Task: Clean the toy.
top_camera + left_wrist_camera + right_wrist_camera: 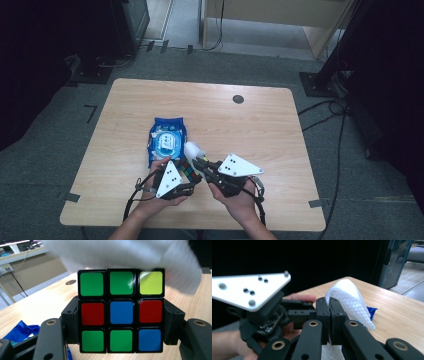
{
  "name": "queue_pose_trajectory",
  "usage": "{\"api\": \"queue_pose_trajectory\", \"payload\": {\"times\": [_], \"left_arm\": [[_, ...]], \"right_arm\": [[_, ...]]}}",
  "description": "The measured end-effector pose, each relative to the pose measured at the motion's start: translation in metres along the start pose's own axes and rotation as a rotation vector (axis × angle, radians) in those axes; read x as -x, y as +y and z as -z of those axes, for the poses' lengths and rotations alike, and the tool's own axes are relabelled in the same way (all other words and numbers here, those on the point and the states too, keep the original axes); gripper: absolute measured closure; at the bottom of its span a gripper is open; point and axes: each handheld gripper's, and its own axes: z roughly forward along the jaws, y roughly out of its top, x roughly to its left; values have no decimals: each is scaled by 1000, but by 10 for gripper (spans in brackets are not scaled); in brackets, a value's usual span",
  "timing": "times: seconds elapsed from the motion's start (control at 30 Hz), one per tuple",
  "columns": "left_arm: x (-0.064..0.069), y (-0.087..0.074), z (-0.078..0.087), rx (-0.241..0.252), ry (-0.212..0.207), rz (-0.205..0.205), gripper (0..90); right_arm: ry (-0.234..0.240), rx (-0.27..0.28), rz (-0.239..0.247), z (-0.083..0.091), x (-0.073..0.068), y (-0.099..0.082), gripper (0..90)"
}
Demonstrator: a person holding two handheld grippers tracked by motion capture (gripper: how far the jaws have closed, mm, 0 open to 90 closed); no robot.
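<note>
**Operator:** On the near half of the table (250, 130), from the high view, I have both hands close together. My left gripper (186, 172) holds the puzzle cube (188, 169) just in front of the blue wipes pack (167, 140). My right gripper (196, 159) carries a white wipe (192, 149) right at the cube's far edge.

**Partner:** Is the cube held firmly?

**Operator:** In the left gripper view, yes. The jaws sit on either side of the cube (121, 311), pressing its middle row, so they stand as wide as the cube. The wipe (130, 257) hangs blurred over the top row. I think it touches the upper face, but I can't be sure through the blur.

**Partner:** And the right side?

**Operator:** In the right gripper view the jaws are closed tight on the wipe (349, 300), which folds up over the tips. The left gripper's (298, 308) body and grey plate sit just beside them, nearly touching.

**Partner:** What worries you?

**Operator:** Three things. Pressing hard while rubbing could twist a layer of the cube or push it out of the grip. The wipe is pinched by a small fold and could drag free. And the two grippers are close enough to knock together.
</note>
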Motion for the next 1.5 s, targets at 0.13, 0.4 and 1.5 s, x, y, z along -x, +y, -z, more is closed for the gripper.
{"api": "queue_pose_trajectory", "payload": {"times": [0.13,0.4,1.5], "left_arm": [[-1,1,1,-1,1,-1,341],[-18,1,11,20,37,30,342],[-25,-5,8,12,128,81,341]], "right_arm": [[-22,-7,-52,-4,12,-11,889],[-175,-88,-114,-6,47,-30,890],[-58,-2,-330,-14,37,-16,287]]}}
